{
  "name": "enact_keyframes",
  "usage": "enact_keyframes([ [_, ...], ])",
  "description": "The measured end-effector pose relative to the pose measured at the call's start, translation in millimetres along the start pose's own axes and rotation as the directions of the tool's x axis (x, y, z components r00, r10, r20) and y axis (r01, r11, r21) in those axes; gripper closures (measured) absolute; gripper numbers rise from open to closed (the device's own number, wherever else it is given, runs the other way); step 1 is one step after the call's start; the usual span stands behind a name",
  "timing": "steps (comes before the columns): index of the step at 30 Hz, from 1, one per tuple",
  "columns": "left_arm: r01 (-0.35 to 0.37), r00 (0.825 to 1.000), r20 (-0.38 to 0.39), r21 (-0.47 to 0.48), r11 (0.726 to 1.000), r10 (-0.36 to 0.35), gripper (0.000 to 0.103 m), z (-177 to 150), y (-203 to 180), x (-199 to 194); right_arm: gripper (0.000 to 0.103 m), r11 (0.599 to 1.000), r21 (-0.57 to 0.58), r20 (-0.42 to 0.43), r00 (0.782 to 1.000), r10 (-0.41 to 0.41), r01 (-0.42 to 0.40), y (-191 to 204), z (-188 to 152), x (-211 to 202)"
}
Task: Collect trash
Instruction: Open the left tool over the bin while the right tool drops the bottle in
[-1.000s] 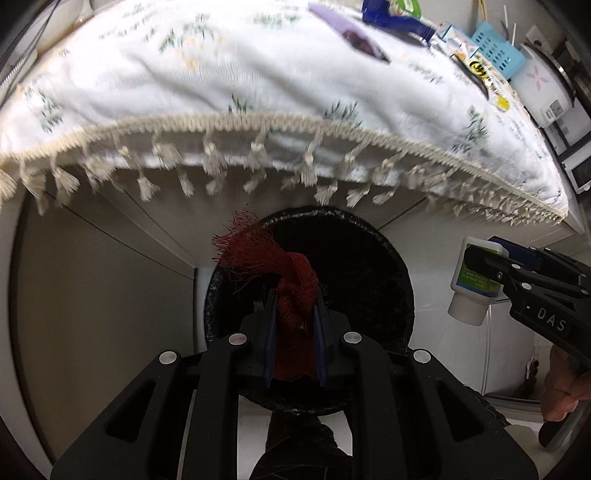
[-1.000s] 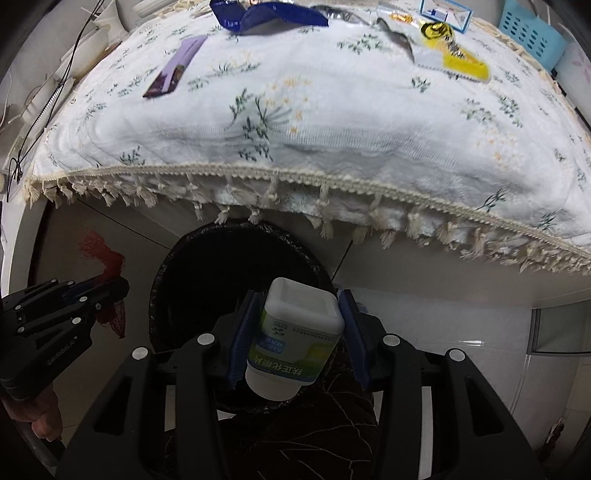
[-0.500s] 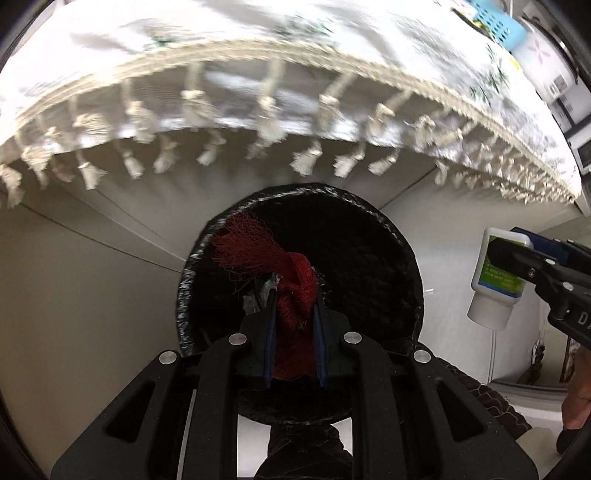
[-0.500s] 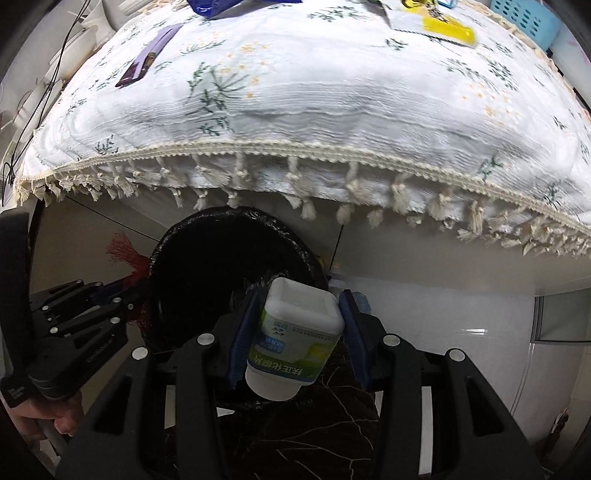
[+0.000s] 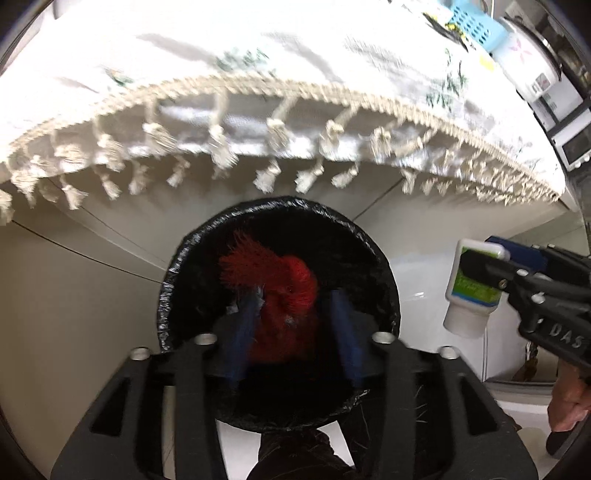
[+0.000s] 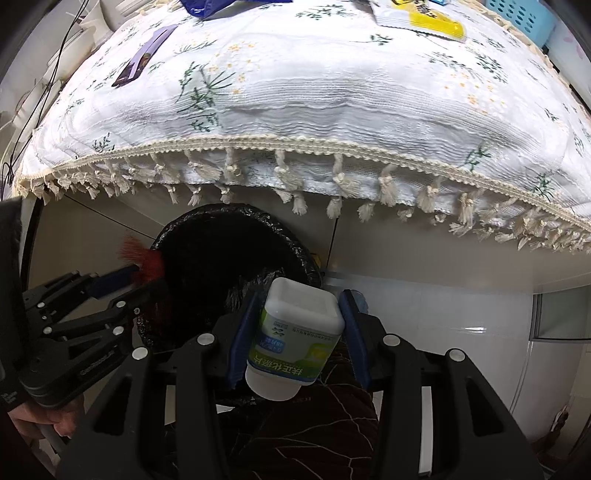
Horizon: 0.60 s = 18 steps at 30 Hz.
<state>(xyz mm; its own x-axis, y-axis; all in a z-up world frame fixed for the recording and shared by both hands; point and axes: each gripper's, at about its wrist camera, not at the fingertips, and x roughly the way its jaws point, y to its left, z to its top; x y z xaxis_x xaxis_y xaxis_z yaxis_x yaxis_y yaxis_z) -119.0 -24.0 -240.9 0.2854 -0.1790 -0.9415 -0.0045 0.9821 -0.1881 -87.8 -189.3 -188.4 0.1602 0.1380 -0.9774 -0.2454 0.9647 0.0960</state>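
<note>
The red tassel (image 5: 273, 295) is a frayed, fuzzy bundle of thread, fanned out at one end and knotted thick in the middle. It sits between the blue pads of the left gripper (image 5: 293, 314), right over the mouth of the black-lined trash bin (image 5: 384, 266). Those pads are spread wider than the tassel, with a gap showing on the right side, so the left gripper looks opened up; the picture's blurry, so I can't tell if the tassel touches the left pad.

The right gripper (image 6: 299, 317) is clamped on a white bottle (image 6: 295, 328) with a green label, held cap-down just beside the bin's right rim.

Room-wise it's tight: the bin is tucked under the table edge, with the fringed floral tablecloth (image 6: 332, 110) hanging its tassels just above the rim. There's white wall behind it and open floor to the right.

Only the right wrist view shows the tabletop: a purple wrapper (image 6: 144, 61), a yellow packet (image 6: 424, 20) and a blue basket (image 6: 521, 14). It catches the left gripper side-on at the bin's left rim.
</note>
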Motion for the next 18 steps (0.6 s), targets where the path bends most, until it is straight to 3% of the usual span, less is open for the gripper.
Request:
enact_keyframes([
  [3,-0.015,1.0,0.02,-0.027,1.0,0.015,0.035,-1,7,-10,0.06,1.0,-0.015,-0.006,1.0,0.006,-0.006,8,2,3],
  [9,-0.062,0.997,0.041,-0.087,0.994,0.066,0.016,-3,26,-25,0.06,0.998,-0.06,-0.009,1.0,0.02,-0.021,29,8,11],
  [14,-0.08,0.994,0.068,-0.13,0.988,0.09,0.007,-7,44,-38,0.06,0.995,-0.094,-0.017,1.0,0.025,-0.027,47,14,18],
  [18,-0.095,0.992,0.067,-0.15,0.984,0.106,0.006,-12,57,-45,0.06,0.992,-0.124,-0.023,0.999,0.027,-0.03,63,18,26],
])
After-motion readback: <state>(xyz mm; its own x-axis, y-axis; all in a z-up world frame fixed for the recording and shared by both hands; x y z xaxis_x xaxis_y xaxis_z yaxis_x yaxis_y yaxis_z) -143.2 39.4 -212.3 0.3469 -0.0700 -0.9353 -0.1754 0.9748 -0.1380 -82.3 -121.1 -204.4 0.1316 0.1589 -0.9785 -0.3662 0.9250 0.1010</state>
